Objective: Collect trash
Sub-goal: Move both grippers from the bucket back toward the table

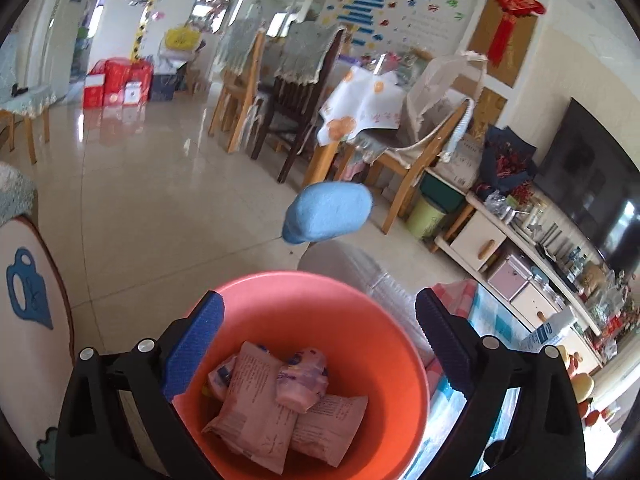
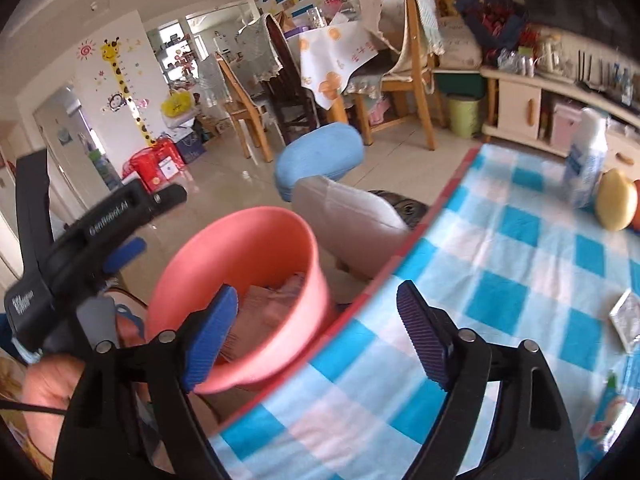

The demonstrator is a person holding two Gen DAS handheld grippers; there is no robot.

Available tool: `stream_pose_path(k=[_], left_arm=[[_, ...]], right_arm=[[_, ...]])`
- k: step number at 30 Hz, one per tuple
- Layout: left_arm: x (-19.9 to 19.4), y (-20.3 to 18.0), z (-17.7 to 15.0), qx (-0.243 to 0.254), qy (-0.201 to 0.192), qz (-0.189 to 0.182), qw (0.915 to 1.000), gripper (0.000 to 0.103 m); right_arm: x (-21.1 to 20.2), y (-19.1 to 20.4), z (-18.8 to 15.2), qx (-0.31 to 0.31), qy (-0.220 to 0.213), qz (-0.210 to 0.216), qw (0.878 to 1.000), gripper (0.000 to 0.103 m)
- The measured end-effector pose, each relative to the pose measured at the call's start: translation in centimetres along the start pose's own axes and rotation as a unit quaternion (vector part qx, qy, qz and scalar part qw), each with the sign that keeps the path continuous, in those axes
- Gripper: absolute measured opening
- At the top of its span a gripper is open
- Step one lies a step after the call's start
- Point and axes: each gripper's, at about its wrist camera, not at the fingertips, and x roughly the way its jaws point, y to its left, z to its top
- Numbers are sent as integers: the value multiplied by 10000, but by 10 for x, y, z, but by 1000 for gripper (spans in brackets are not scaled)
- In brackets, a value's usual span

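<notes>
So the round salmon-pink plastic bucket (image 1: 320,312) sits just off the near-left edge of the table, smooth and glossy, tapering toward the bottom. Inside it's a pile of crinkly pale pink snack wrappers (image 1: 264,412), flat pillow-shaped packets with fine print on the back that's too small to read, plus one smaller wrapper with purple markings (image 1: 302,380) on top.

The left gripper (image 1: 320,344) hangs right over the bucket, jaws spread wide with nothing between them. Its blue ribbed rubber pads (image 1: 196,344) look grippy, mounted on matte black plastic arms with shiny metal pins. From the right wrist view you can read "GenRobot.AI" in white on its black body, with a bare hand (image 2: 52,392) around the handle.

The right gripper (image 2: 316,336) is also splayed open and empty, same ribbed pads, sitting over the table edge with the bucket just to its left.

The table wears a blue and white checked tablecloth (image 2: 520,264) with a red border, slick looking. Far right on it: a white bottle with a blue label (image 2: 586,160) (text blurred), and a yellowish round fruit (image 2: 614,204) beside it. Beyond the bucket there's a fuzzy light blue oval cushion (image 1: 330,212) and a grey padded seat back (image 2: 348,216).
</notes>
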Motion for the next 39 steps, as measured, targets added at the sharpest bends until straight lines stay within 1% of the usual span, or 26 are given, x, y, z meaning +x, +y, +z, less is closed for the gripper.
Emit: stream_pose_path(k=[6,12,14,16,17,19,22,24,29,34,39], left_arm=[[-9,-31,-8,555,-186,-128,9982,95],[-15,-62,-17,1007,-253,-474,9935,95],[-18,-74,-22,1198,-249,-591,9907,95],[-20,-86,-26,1399,-193,-615,9881,96],[-21,-93,-29,1489,-161,-566,9871,95],[-20,-103,-35,1583,-52,-538,9859,96],[-20,-114,-45,1633,163,-713,9839,95],[-20,-121,-52,1730,226,-787,9815,96],[-27,-142,-76,2177,329,-963,9707,95],[-35,-152,-95,2183,528,-1321,9655,95],[-45,-167,-115,2340,610,-1489,9588,95]], right_arm=[[-28,-15,-22,-401,-36,-495,9980,87],[-57,-27,-45,-940,-143,-1146,9889,93],[-69,-32,-53,-1051,-207,-1342,9852,94],[-79,-39,-59,-1076,-256,-1439,9834,94],[-83,-42,-61,-1073,-274,-1481,9827,94],[-93,-47,-69,-1078,-304,-1561,9814,94],[-107,-52,-77,-1091,-361,-1674,9792,95],[-116,-54,-82,-1095,-415,-1720,9781,95],[-136,-59,-94,-1226,-552,-1864,9732,95],[-155,-73,-101,-1172,-697,-1875,9728,96],[-174,-92,-109,-1066,-772,-1913,9727,97]])
